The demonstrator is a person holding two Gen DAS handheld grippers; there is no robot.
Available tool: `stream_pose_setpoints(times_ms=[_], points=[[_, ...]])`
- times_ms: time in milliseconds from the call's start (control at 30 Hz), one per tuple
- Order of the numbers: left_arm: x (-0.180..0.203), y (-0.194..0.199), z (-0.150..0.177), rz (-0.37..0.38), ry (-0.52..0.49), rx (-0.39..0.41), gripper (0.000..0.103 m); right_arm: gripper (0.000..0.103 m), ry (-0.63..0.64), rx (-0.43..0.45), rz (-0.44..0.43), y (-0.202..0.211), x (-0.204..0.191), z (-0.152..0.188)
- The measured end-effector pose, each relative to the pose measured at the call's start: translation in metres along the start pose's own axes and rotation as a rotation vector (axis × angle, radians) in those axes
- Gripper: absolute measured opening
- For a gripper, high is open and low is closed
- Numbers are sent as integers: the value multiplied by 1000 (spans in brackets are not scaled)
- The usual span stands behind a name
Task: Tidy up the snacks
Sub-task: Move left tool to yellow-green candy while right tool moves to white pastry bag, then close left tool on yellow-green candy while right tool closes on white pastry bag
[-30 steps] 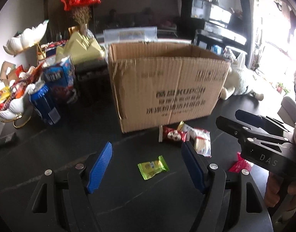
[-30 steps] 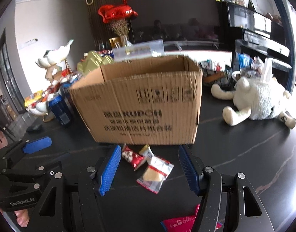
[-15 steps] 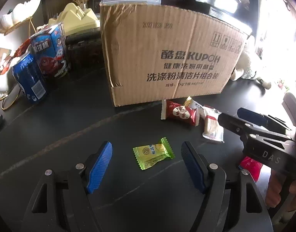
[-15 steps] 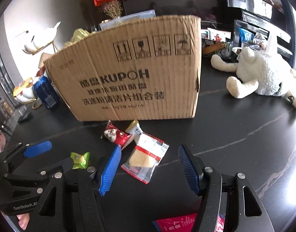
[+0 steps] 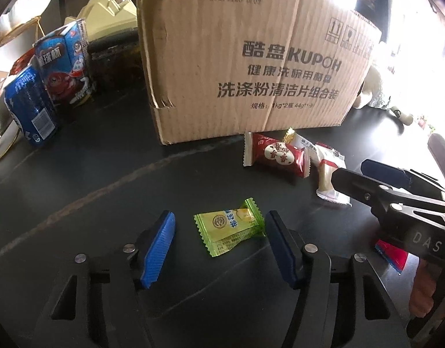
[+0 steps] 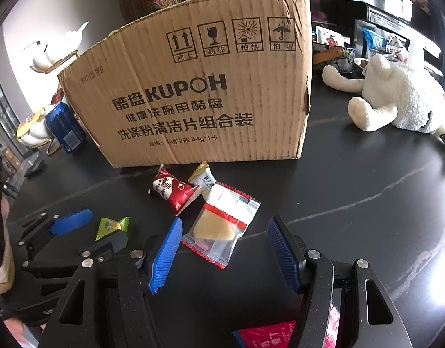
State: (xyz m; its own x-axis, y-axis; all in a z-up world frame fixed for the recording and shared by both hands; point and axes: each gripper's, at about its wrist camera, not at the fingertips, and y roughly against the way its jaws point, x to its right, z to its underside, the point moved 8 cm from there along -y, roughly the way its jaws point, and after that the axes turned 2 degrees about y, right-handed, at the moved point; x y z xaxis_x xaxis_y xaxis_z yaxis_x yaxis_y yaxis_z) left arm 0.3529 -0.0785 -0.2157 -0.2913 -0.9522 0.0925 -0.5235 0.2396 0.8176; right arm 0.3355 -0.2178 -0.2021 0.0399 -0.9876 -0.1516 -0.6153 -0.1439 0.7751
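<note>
A green candy (image 5: 231, 230) lies on the black table between the blue pads of my left gripper (image 5: 221, 217), whose jaws are closing; the left pad is still clear of the wrapper. A clear packet with a yellow snack (image 6: 219, 229) lies between the pads of my right gripper (image 6: 226, 223), which stands open around it. A red candy (image 6: 173, 190) and a small white one (image 6: 205, 178) rest just in front of the cardboard box (image 6: 199, 92). The red candy (image 5: 276, 153) and the box (image 5: 251, 58) also show in the left wrist view.
A pink packet (image 6: 266, 335) lies under my right gripper. Left of the box stand a blue can (image 5: 29, 107) and a blue snack carton (image 5: 65, 61). A white plush toy (image 6: 396, 95) lies at the right. A hand (image 5: 425, 290) holds the right gripper's handle.
Both grippers have sunk toward the table and tilted down. The left jaws have narrowed around the green candy. The clear packet now sits between the right pads.
</note>
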Motion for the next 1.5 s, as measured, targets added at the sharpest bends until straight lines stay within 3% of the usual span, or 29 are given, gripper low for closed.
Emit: stream_pose_setpoints(times_ms=[133,300,400,1000,1400,1467,1500], points=[[1,-1,0,-20,-13,9,53,63,5,-4,-1,-2,-2,2],[0,0,-1,-19,-7,21,25,63,3,-5,2,-4,-1,2],[-1,1,-1,-9,2,22,18,63,6,-4,7,-5,-1,3],[3,13,-15,13,5,62,17,62,30,10,27,-18,-4,-3],[2,22,-15,13,8,86,17,46,63,12,35,-23,-15,-2],[3,23,-15,10,5,92,17,33,58,11,27,-23,-15,-2],[3,23,-14,10,4,94,17,33,59,9,27,-23,-14,-2]])
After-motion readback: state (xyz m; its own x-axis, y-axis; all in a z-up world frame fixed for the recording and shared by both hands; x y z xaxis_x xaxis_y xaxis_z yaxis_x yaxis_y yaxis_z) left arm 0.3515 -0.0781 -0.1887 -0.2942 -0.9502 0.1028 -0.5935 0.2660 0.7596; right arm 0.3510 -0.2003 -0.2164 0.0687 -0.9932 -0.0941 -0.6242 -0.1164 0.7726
